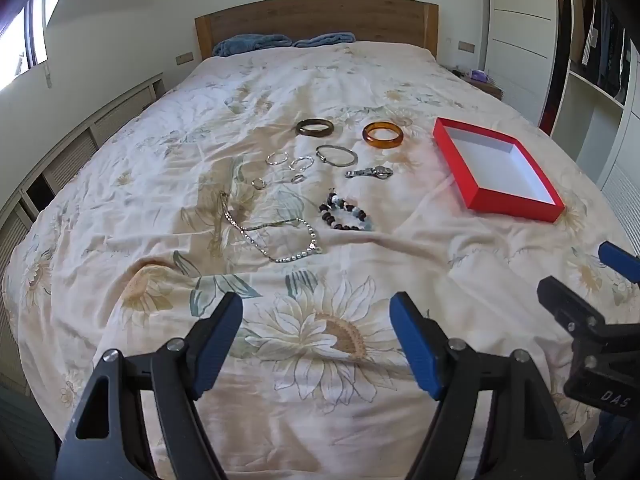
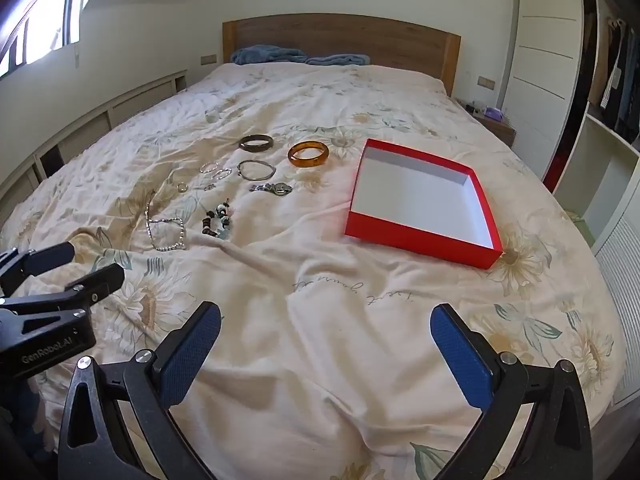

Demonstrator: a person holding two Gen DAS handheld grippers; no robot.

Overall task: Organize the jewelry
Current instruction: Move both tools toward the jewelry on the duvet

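The left gripper [image 1: 316, 320] hangs over the near part of the bed with its jaws spread wide and nothing between them, above a large sunflower printed on the bedspread [image 1: 328, 332]. The right gripper [image 2: 326, 334] is beside it, to its right, also wide open and empty, over a plain creased stretch of the same cloth; each one shows at the edge of the other's camera view. Just ahead of the left gripper lies a beaded necklace [image 1: 276, 236] spread in a loose loop, and a little to the right of that a bracelet of dark and pale beads [image 1: 346, 216] bunched together. Farther ahead sit two small rings [image 1: 259, 183], a pair of thin silver hoops [image 1: 288, 160], a slim metal bangle [image 1: 336, 155] and a wristwatch [image 1: 370, 172] lying flat. Beyond these, well apart from the grippers, are two thick bangles side by side, a dark one [image 1: 315, 127] on the left and an amber one [image 1: 383, 134] on the right. Ahead of the right gripper and slightly to its right lies a shallow red box [image 2: 424, 236] with a white inside, open at the top and holding nothing; it rests on the bedspread to the right of all the jewelry, not touching any of it. At the far end of the bed stands a wooden headboard [image 1: 316, 16] with blue pillows [image 1: 280, 42] against it.
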